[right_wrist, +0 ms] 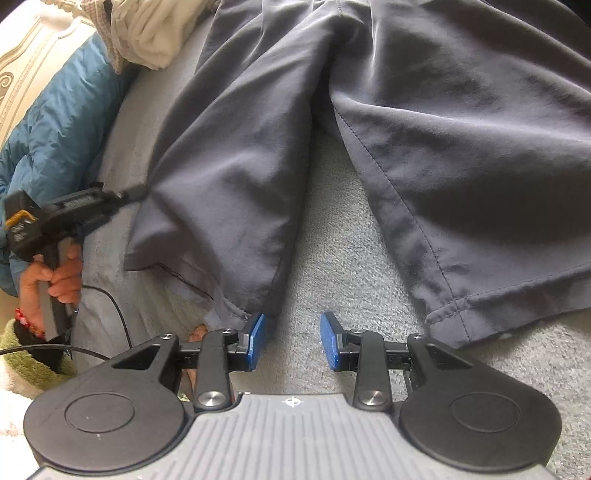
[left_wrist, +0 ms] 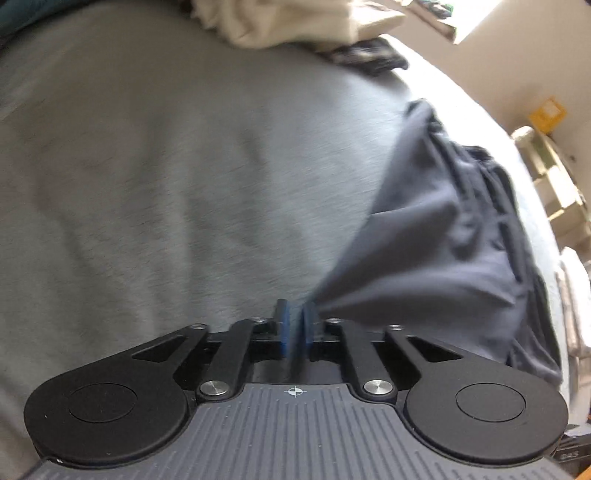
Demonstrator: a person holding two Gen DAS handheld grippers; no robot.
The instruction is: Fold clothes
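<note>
Dark grey trousers [right_wrist: 424,122] lie spread on a light grey blanket [right_wrist: 332,240], both legs pointing toward the right wrist camera. My right gripper [right_wrist: 293,341] is open and empty, just short of the hem of the left leg [right_wrist: 221,221]. My left gripper [left_wrist: 295,325] is shut on the edge of that leg [left_wrist: 424,251], pulling the cloth taut; in the right wrist view it [right_wrist: 138,192] grips the leg's outer edge at the left.
A cream garment [right_wrist: 147,33] and a teal quilted jacket [right_wrist: 55,122] lie at the bed's far left. A dark garment [left_wrist: 365,55] lies near the bed's far edge. Shelves [left_wrist: 554,184] stand beyond the bed. A cable [right_wrist: 110,306] trails from the left gripper.
</note>
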